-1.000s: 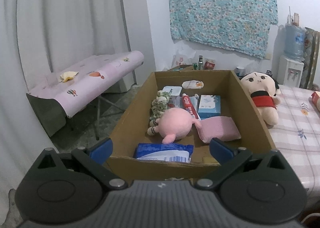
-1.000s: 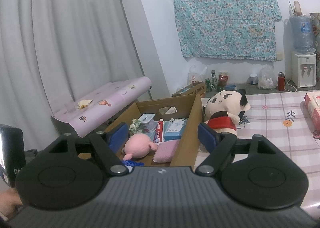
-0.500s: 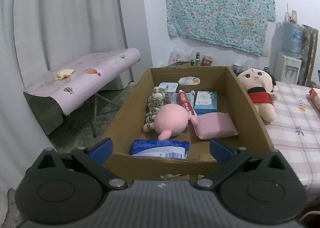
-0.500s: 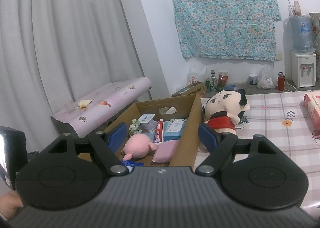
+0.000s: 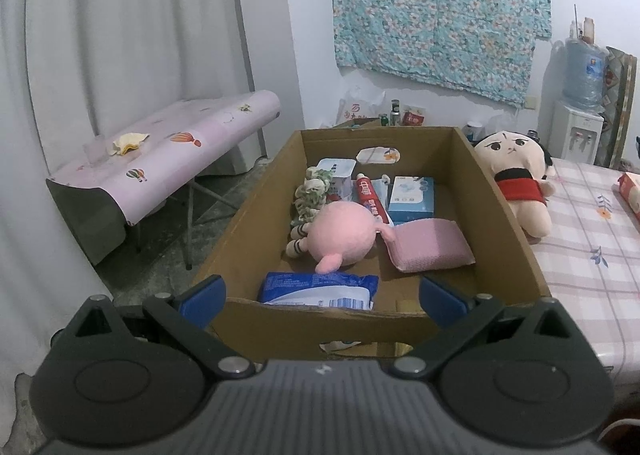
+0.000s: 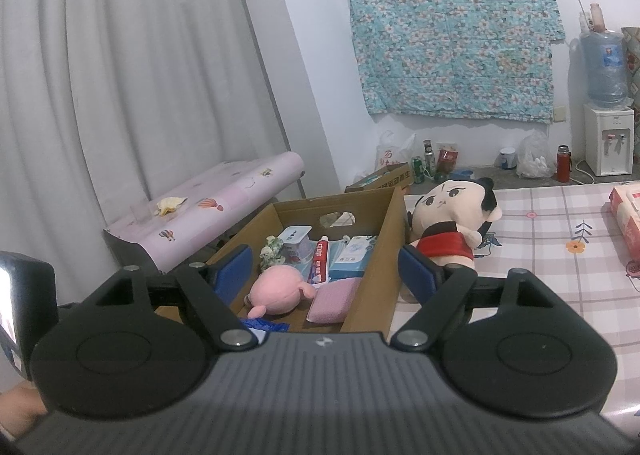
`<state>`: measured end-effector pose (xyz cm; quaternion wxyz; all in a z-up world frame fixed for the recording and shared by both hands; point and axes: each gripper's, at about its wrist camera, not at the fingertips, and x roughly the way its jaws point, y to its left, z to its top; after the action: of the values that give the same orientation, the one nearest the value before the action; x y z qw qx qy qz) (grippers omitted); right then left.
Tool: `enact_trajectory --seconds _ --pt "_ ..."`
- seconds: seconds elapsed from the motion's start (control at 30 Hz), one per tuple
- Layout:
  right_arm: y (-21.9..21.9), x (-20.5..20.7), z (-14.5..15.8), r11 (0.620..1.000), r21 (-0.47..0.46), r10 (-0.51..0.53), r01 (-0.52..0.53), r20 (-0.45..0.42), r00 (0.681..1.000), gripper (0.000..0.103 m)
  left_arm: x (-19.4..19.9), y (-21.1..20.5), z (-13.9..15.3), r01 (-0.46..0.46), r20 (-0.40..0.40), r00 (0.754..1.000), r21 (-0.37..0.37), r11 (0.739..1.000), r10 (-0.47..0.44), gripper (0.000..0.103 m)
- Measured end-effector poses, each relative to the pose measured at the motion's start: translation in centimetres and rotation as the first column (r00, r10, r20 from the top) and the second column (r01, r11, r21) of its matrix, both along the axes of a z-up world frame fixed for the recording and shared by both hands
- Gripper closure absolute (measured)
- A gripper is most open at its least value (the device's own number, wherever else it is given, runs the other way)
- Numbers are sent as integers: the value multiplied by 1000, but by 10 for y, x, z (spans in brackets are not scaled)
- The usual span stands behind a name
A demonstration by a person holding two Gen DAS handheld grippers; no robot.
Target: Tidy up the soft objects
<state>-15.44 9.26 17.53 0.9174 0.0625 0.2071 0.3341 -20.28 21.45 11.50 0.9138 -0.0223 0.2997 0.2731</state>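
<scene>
Lying inside the cardboard box, pink plush touching pink cushion at its 3 o'clock. Sitting outside on the tabletop, doll. Hovering empty with fingers apart, left hand-held gripper and right hand-held gripper.

The surface has a pink-and-white plaid cloth with little flower prints. Sitting on it at the left edge is an open brown cardboard box. Right beside the box, touching its right wall, lies a cream plush doll with black hair and a red top. Over at the far right edge there's a red-and-white packet, well apart from the doll, partly cut off by the frame.
</scene>
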Motion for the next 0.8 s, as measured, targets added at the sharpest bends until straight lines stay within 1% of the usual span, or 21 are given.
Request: enact_trajectory --seconds 0.43,0.8 --pt "0 0 -1 1000 -2 -1 1 -4 1000 22 3 0 -3 7 -9 1000 -3 1000 -7 0" --pt "7 2 -8 1000 0 7 -7 -12 1000 21 4 0 -3 9 -13 1000 -1 1000 -9 0"
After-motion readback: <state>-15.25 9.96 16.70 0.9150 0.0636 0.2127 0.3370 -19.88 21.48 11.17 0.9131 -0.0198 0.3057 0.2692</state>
